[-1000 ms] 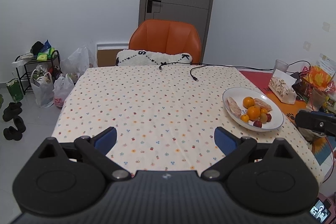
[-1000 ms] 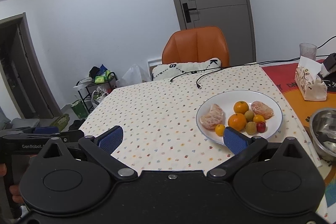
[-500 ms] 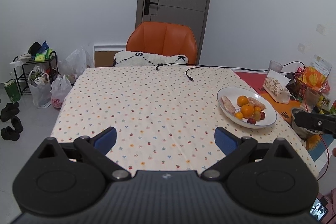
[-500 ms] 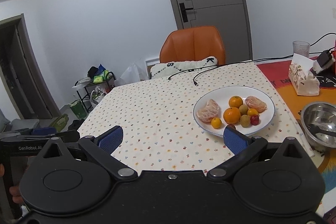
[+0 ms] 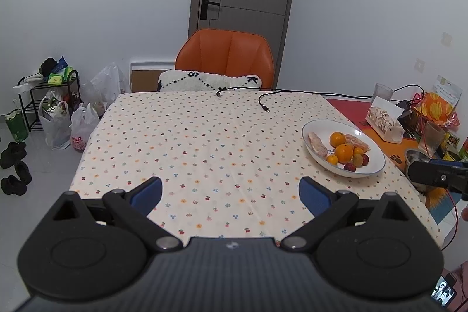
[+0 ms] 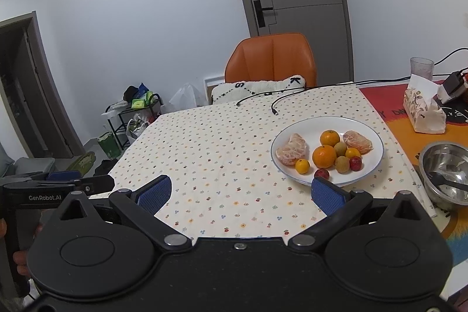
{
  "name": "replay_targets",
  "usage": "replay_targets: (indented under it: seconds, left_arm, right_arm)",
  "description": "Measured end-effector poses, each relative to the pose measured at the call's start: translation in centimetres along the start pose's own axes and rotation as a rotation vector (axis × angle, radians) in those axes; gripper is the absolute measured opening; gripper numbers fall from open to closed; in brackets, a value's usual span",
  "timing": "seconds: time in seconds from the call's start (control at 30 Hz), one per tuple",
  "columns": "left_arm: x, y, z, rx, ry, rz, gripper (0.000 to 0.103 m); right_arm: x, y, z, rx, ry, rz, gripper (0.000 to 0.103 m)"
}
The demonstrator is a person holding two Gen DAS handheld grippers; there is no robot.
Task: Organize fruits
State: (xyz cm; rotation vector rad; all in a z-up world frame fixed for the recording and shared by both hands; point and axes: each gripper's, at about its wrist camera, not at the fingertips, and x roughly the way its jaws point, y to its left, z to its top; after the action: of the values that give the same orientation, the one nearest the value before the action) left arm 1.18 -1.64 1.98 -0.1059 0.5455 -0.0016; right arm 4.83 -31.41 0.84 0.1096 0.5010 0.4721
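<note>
Two grippers hang above the near edge of the table, both spread wide with nothing between the blue pads. The left gripper (image 5: 230, 193) fills the bottom of its own view over the flower-dotted tablecloth (image 5: 204, 142), and it shows again at the lower left edge of the right wrist view, where a hand (image 6: 20, 262) holding it is only partly seen. The right gripper (image 6: 239, 192) sits low in its frame; its right pad (image 6: 326, 193) covers the near rim of the plate and part of a red fruit (image 6: 321, 174).

Right of centre in both views lies the white plate (image 6: 367, 133) of fruit. In the left wrist view it reads as an oval running from upper left to lower right. On it lie two oranges, the larger (image 6: 324, 156) near the middle and the smaller (image 6: 329, 138) behind it, two peeled citrus halves, one (image 6: 292, 149) at the plate's left with its length running from lower left to upper right and one (image 6: 358, 142) at the right, two small yellow-orange fruits, two brownish-green ones and a second red one. What kind the small fruits are is hard to tell.

At the right edge a steel bowl (image 6: 446, 171) with a dark utensil inside is cut off by the frame; above it stands a tissue box (image 6: 424, 113). An orange chair (image 5: 225, 60) with a white cushion stands at the table's far side, at upper centre of both frames, and two black cables trail across the cloth.
</note>
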Motion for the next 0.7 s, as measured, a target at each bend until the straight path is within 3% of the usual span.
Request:
replay_targets:
  seconds: [0.7]
  left_arm:
    - [-0.02, 0.17, -0.09, -0.006, 0.002, -0.005, 0.099]
  right_arm:
    - [-0.04, -0.02, -0.03, -0.008, -0.001, -0.002, 0.103]
